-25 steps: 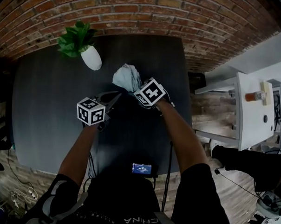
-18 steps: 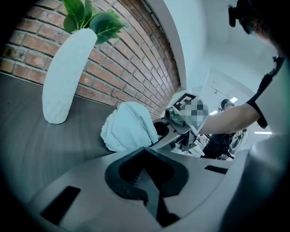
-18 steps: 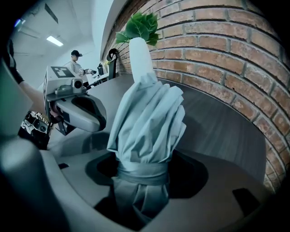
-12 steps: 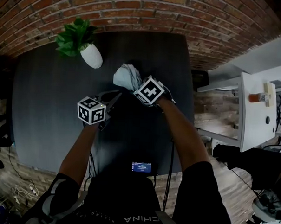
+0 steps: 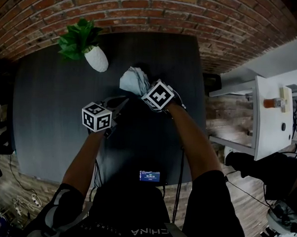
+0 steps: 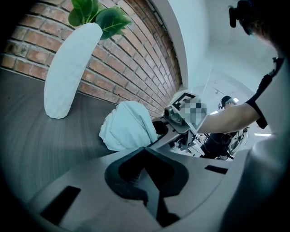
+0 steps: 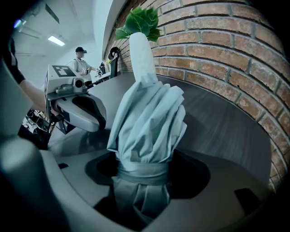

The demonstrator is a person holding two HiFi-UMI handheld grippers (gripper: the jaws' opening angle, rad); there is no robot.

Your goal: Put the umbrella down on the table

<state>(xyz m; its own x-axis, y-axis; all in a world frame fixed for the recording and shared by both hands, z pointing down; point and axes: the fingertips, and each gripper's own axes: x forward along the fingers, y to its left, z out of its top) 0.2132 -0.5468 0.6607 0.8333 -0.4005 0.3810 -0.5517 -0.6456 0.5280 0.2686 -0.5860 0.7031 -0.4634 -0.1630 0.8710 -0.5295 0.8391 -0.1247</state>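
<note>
A folded light-blue umbrella [image 5: 133,80] with a strap round it sits at the middle of the dark table [image 5: 50,111]. My right gripper [image 5: 146,90] is shut on its lower part, and in the right gripper view the umbrella [image 7: 149,118] rises out from between the jaws [image 7: 144,176]. Whether its far end touches the tabletop I cannot tell. To the left and nearer, my left gripper [image 5: 120,105] is shut with nothing in it. In the left gripper view its tips [image 6: 145,148] point toward the umbrella [image 6: 127,127] from a short way off.
A white vase with a green plant [image 5: 97,59] stands at the table's back left, near the brick wall [image 5: 143,12]. A small device with a lit screen [image 5: 150,176] lies at the front edge. A white desk [image 5: 269,116] stands to the right.
</note>
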